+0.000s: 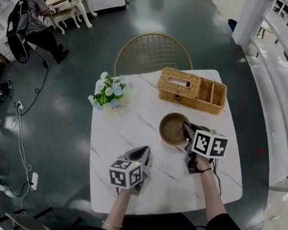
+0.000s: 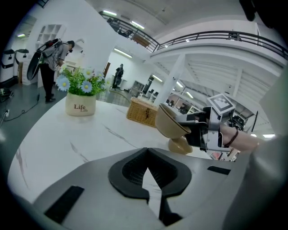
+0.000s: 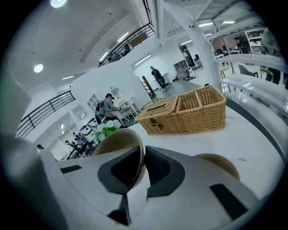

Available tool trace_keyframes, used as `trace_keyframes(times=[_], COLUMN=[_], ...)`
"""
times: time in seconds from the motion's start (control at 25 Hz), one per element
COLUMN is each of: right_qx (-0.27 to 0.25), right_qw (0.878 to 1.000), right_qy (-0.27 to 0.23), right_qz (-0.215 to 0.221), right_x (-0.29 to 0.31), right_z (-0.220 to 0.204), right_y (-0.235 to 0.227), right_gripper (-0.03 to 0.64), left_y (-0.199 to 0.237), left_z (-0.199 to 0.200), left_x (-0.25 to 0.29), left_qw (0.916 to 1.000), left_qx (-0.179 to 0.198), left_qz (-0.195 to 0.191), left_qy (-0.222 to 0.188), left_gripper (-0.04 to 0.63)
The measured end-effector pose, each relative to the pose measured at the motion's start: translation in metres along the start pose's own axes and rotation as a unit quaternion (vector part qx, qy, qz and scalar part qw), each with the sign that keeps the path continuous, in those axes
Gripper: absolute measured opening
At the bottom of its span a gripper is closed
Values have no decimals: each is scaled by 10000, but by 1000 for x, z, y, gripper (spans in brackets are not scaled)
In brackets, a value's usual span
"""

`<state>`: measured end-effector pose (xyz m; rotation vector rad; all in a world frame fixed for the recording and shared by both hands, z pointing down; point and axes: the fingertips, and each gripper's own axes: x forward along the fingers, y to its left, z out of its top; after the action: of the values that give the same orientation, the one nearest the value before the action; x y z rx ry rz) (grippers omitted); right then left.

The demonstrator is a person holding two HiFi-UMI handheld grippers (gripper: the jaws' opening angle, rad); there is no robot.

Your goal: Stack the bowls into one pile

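My right gripper [image 1: 185, 129] [image 3: 143, 170] is shut on the rim of a tan bowl [image 1: 172, 129] [image 3: 118, 143] and holds it tilted above the white marble table [image 1: 124, 135]. A second tan bowl [image 3: 221, 164] [image 2: 181, 144] rests on the table just below and beside the held bowl [image 2: 170, 123]; the head view does not show it. My left gripper [image 1: 146, 150] [image 2: 147, 173] hovers over the table's near part, left of the right one. It is shut, with nothing between its pads.
A wicker basket [image 1: 192, 91] [image 3: 186, 112] stands at the table's far side. A flower pot [image 1: 108, 93] [image 2: 81, 103] sits at the far left corner. A gold wire chair [image 1: 155, 53] stands behind the table. A person [image 1: 37, 18] works at a desk far off.
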<state>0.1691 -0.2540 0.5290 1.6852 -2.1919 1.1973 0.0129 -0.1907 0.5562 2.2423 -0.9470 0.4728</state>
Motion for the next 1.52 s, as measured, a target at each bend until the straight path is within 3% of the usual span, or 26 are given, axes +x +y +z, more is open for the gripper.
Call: trace_keyframes(times=[0.44, 0.8, 1.52], right_qx=[335, 356, -624], right_qw=[9972, 9934, 9787], right_qy=[-243, -136, 535], right_qz=[-628, -1079, -1881], right_x=[-44, -64, -64], right_z=[0, -12, -31], right_y=[-59, -95, -119], right_gripper=[37, 37, 37], left_y=[-34, -46, -50], left_z=[-3, -10, -19], left_x=[21, 33, 41], left_qw=[9988, 9972, 9966], left_qx=[213, 325, 274], left_qz=[-376, -527, -481], left_qy=[226, 407, 606], left_gripper=[15, 15, 15])
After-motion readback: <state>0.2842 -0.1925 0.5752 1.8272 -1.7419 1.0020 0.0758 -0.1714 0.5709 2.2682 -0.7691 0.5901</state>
